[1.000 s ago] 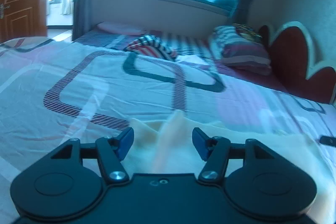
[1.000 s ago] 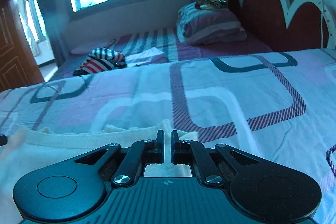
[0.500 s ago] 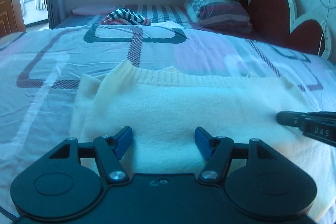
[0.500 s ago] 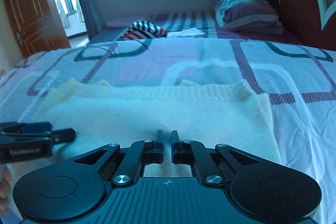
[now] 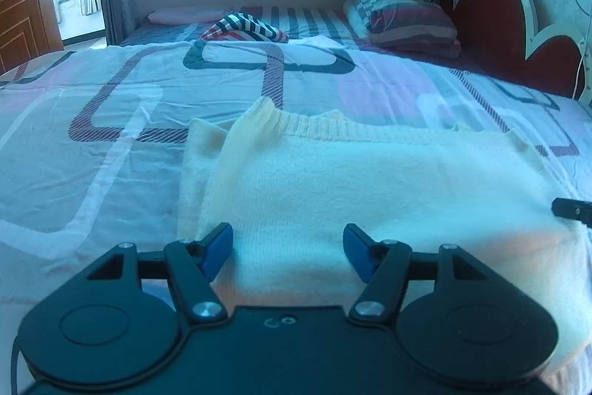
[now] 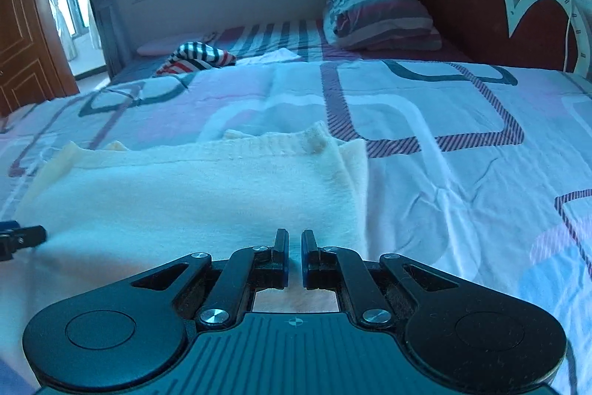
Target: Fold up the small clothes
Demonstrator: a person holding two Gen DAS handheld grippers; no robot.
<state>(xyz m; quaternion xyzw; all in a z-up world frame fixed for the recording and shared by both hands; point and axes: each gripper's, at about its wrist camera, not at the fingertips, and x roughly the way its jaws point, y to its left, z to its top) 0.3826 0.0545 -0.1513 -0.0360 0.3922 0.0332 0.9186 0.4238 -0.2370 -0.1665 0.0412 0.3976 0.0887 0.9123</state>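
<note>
A wide bed covered by a white sheet printed with pink patches and dark striped rounded rectangles [image 5: 122, 143] fills both views. At its head stands a red scalloped headboard with white edging [image 6: 477, 6], and a striped purple-and-white pillow [image 5: 403, 17] rests near it. A cream knitted garment with a ribbed hem [image 5: 370, 180] lies flat on the near part of the sheet, folded so that its ribbed edge faces the far side. A crumpled black, white and red striped cloth [image 6: 196, 56] sits well apart, further up the bed. The left gripper [image 5: 288, 248] hovers over the near left part of the garment, jaws spread wide with knit showing between them. The right gripper [image 6: 294, 256] is at the garment's near right edge, jaws nearly together with a narrow gap; whether fabric is pinched cannot be told.
</note>
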